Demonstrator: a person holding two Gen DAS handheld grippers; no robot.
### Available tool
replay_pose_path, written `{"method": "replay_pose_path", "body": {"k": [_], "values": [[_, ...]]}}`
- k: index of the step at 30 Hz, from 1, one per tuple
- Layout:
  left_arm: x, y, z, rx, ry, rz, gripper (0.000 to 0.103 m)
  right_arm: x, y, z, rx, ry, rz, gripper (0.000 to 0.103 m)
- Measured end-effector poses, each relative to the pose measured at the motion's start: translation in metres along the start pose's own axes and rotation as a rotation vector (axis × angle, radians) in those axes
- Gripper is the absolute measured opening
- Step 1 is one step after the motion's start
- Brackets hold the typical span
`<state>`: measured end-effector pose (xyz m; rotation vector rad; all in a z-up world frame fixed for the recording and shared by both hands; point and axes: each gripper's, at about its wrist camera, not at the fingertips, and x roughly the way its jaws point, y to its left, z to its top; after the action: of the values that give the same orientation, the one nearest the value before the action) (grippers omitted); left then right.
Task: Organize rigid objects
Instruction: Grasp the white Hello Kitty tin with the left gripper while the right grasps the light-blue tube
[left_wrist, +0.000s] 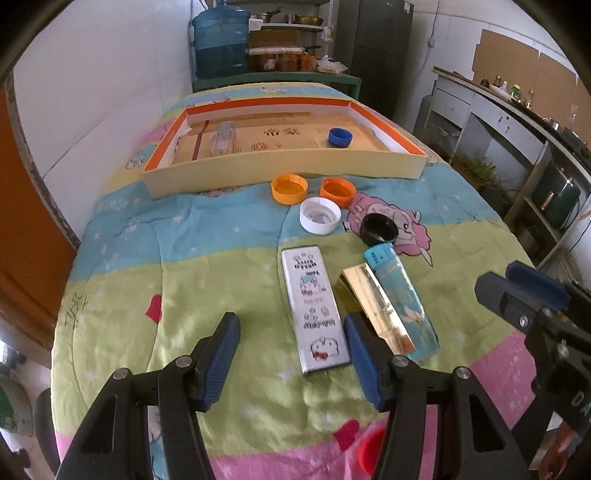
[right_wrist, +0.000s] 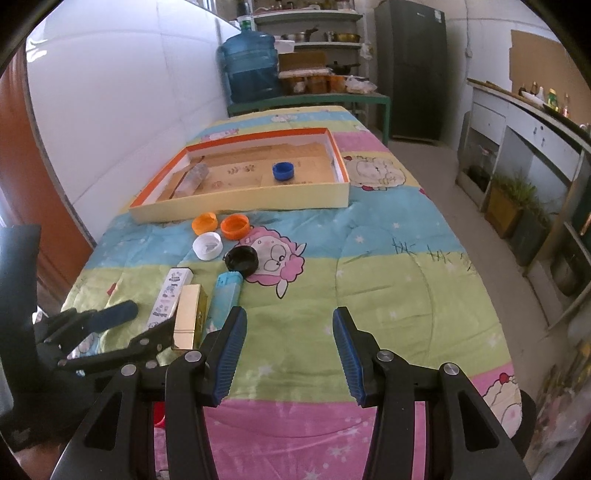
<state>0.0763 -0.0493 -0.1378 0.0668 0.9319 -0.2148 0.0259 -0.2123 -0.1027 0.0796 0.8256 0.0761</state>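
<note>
Both ribbed-pad claws, left claw (left_wrist: 291, 356) & right claw (right_wrist: 290, 354), gape empty over soft quilt (left_wrist: 207, 280) w/ glossy flat tin (left_wrist: 314, 308).

5 caps (left_wrist: 320, 215); 3 boxes (left_wrist: 314, 308); 1 tray (left_wrist: 284, 170)
</note>
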Motion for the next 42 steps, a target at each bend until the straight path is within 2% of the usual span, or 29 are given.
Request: {"method": "replay_pose_path", "body": {"k": [3, 5, 7, 9, 13, 27, 31, 34, 42], "values": [[0.002, 0.002, 0.002, 0.003, -0.012, 0.002, 0.059, 0.003, 0.001, -0.001, -0.003, 0.006, 0.002, 0.05], [0.003, 0.004, 0.003, 0.008, -0.021, 0.008, 0.053, 0.006, 0.003, 0.0, -0.006, 0.011, 0.007, 0.05], [0.004, 0.006, 0.004, 0.009, -0.031, 0.023, 0.041, 0.01, 0.005, 0.0, -0.014, 0.016, 0.011, 0.05], [0.004, 0.01, 0.006, 0.008, -0.043, 0.025, 0.034, 0.013, 0.008, -0.001, -0.024, 0.022, 0.013, 0.05], [0.006, 0.015, 0.009, 0.007, -0.054, 0.013, 0.025, 0.018, 0.013, -0.001, -0.035, 0.032, 0.03, 0.05], [0.005, 0.032, 0.011, -0.037, -0.076, -0.052, 0.025, 0.045, 0.047, 0.0, -0.139, 0.071, 0.031, 0.049], [0.006, 0.037, 0.012, -0.053, -0.075, -0.065, 0.025, 0.051, 0.055, 0.003, -0.168, 0.06, 0.002, 0.042], [0.006, 0.041, 0.013, -0.065, -0.078, -0.075, 0.025, 0.053, 0.059, 0.005, -0.187, 0.062, -0.003, 0.025], [0.006, 0.048, 0.015, -0.089, -0.084, -0.084, 0.025, 0.055, 0.052, 0.007, -0.157, 0.074, 0.017, 0.025]]}}
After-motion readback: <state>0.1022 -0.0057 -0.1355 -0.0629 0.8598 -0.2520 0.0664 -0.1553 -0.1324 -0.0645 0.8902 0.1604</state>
